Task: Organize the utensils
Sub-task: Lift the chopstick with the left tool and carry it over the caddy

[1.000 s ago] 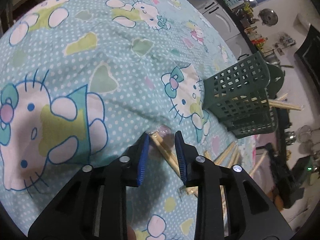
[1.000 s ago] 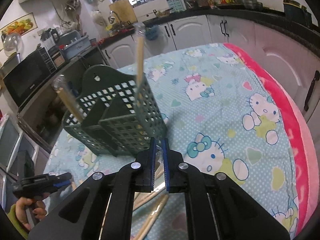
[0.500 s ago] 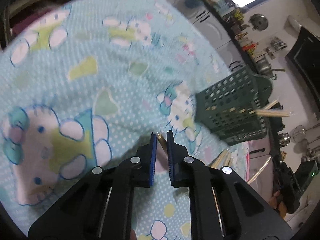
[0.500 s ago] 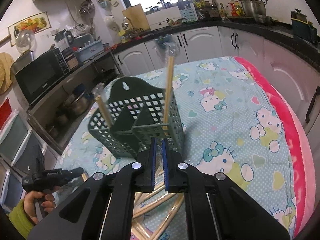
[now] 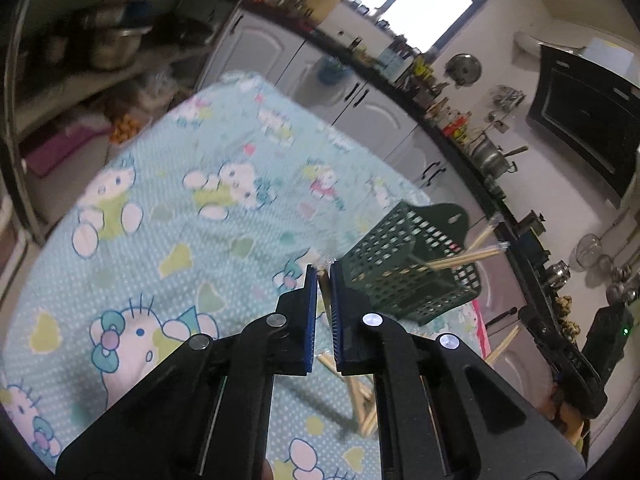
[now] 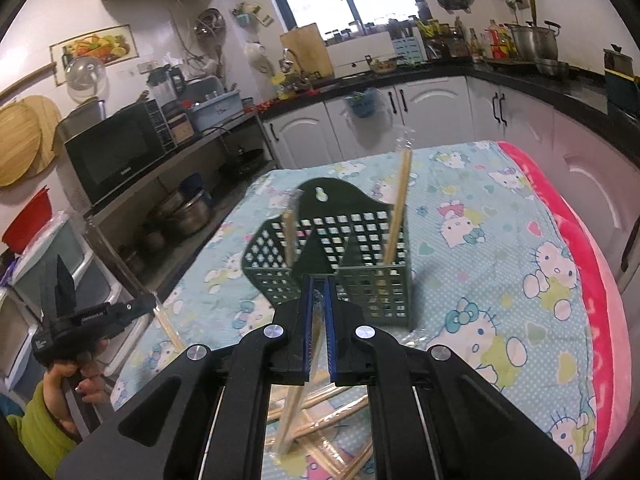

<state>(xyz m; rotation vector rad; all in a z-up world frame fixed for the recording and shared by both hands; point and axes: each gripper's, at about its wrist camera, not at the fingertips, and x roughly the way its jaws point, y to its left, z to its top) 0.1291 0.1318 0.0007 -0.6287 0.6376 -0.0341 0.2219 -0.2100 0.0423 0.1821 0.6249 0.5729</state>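
Slippage is the risk: each claw, left [image 5: 323, 276] and right [image 6: 318, 300], is clamped narrow on one wrapped chopstick [image 6: 298, 392] lifted off the counter [image 6: 480, 208], and either could swing, miss the basket [image 6: 360, 264] just beyond, or tip it.

Daylight from blown-out window [image 5: 432, 4], dim shelves left of it, motion blur on tablecloth [image 5: 224, 208], fisheye bending, dark corner vignette
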